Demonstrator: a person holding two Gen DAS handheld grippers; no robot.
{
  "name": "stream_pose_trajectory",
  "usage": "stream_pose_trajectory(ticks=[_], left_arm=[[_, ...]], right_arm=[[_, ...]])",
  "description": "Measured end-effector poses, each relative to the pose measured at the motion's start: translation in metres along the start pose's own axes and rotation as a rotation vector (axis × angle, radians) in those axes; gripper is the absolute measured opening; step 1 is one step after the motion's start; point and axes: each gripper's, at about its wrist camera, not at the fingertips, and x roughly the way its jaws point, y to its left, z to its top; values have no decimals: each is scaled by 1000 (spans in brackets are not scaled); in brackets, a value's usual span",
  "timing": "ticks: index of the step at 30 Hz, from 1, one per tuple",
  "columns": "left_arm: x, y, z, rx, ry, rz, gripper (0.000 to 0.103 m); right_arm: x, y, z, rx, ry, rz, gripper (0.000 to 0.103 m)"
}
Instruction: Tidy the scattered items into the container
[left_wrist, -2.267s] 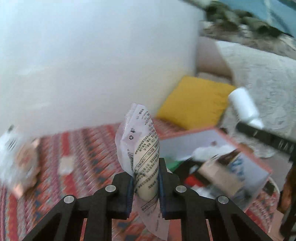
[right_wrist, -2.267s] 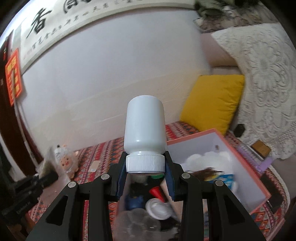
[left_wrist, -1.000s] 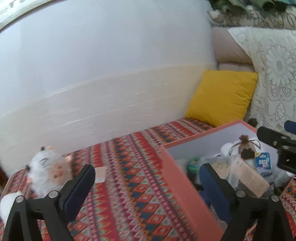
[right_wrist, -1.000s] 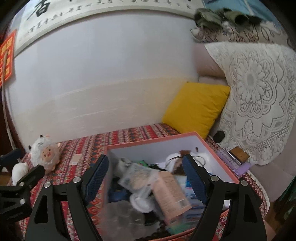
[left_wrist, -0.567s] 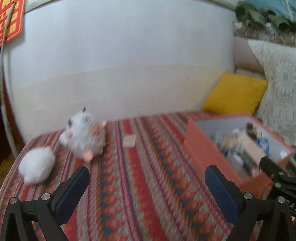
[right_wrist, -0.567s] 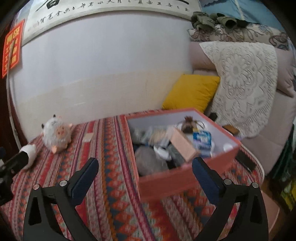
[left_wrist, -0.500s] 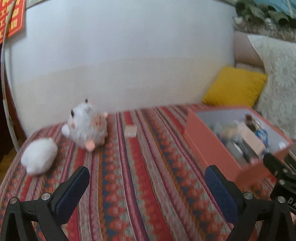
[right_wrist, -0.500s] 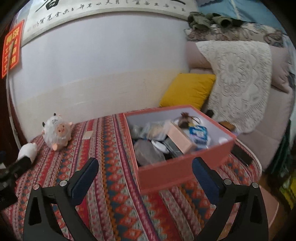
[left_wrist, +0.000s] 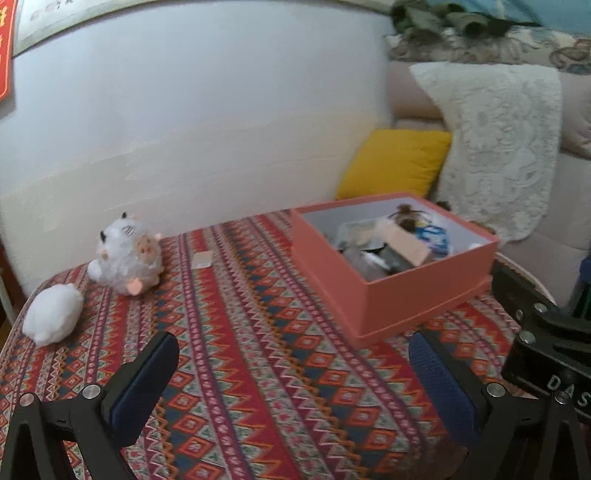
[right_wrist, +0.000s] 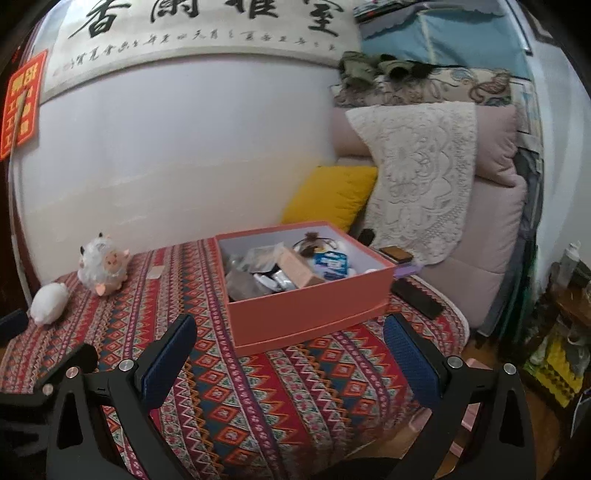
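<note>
Grippers first: our left gripper (left_wrist: 293, 373) has its two blue-padded fingers spread wide apart with nothing between them, and our right gripper (right_wrist: 290, 356) stands just as wide and just as bare. Both hang above the patterned tablecloth (left_wrist: 258, 369), near its front edge.

From the right wrist view we see the salmon-pink box (right_wrist: 306, 314) at about 12 o'clock, resting on the cloth with its top uncovered. Inside lies a heap of things: a tan carton (right_wrist: 295, 271) tilted across the middle, a blue-and-white packet (right_wrist: 330, 264) just beside it at 3 o'clock, a small brown pouch (right_wrist: 310, 243) toward the far wall of the box, and clear wrappers at the 9 o'clock side; the rest is too jumbled for us to tell apart.

Three things lie on the cloth outside the box, all well apart from it. A plush sheep (right_wrist: 103, 266) sits at roughly 10 o'clock near the wall. A white fluffy ball (right_wrist: 48, 299) lies nearer us, at the sheep's 8 o'clock. A small flat pale packet (right_wrist: 155, 272) lies between the sheep and the box.

From the left wrist view the box (left_wrist: 424, 295) sits at 1 o'clock, the sheep (left_wrist: 125, 254) at 10 o'clock, the ball (left_wrist: 53, 314) at 9 o'clock, and the packet (left_wrist: 203, 258) at 11 o'clock. A yellow cushion (left_wrist: 395, 162) leans behind the box, beside a lace throw (left_wrist: 498, 147)
</note>
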Motion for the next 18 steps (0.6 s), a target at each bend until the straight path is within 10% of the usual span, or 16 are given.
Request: stream_pose_trajectory(ticks=[18], left_arm=[[-30,-38,-7,27,1,-41,103]], right_arm=[[-24,-41,-5,46,-7,-19,103]])
